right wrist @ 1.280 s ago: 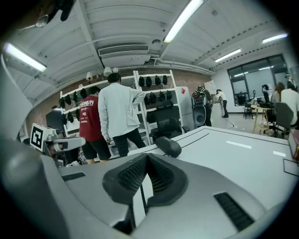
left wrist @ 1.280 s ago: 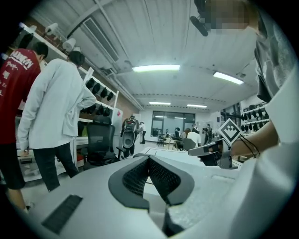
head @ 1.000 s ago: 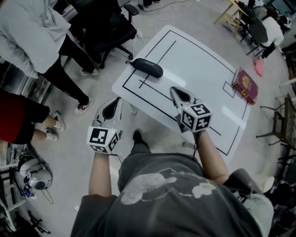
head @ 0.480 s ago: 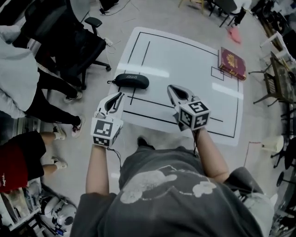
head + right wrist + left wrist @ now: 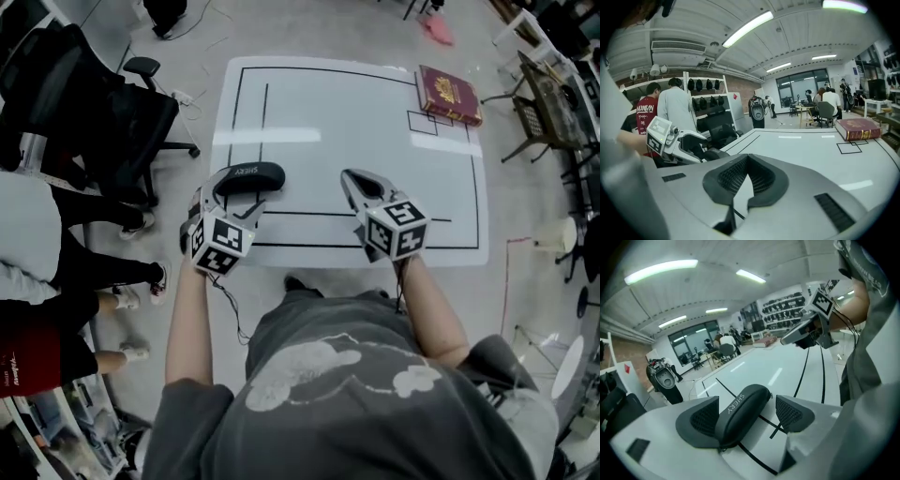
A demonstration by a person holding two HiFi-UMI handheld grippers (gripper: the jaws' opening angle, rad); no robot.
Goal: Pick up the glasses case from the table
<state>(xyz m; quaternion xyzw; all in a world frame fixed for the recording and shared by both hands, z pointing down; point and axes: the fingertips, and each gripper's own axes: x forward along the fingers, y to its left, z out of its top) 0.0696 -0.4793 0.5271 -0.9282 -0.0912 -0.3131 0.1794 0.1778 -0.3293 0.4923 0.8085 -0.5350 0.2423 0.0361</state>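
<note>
White table [image 5: 375, 141] with black marked lines, standing on a grey floor [image 5: 187, 28]. A red book [image 5: 448, 94] lies at its far right corner, a black office chair [image 5: 103, 112] stands to its left, and people [image 5: 37, 244] stand nearby. The glasses case [image 5: 251, 176] lies on the table near the left edge. Left gripper [image 5: 225, 192]: jaws have just been opening and now stand spread wide astride the case, one pad apparently touching it, the other clear. Right gripper [image 5: 361, 187]: jaws pressed together, empty, over the table's near part. Both forearms extended forward, grippers tilted down.
</note>
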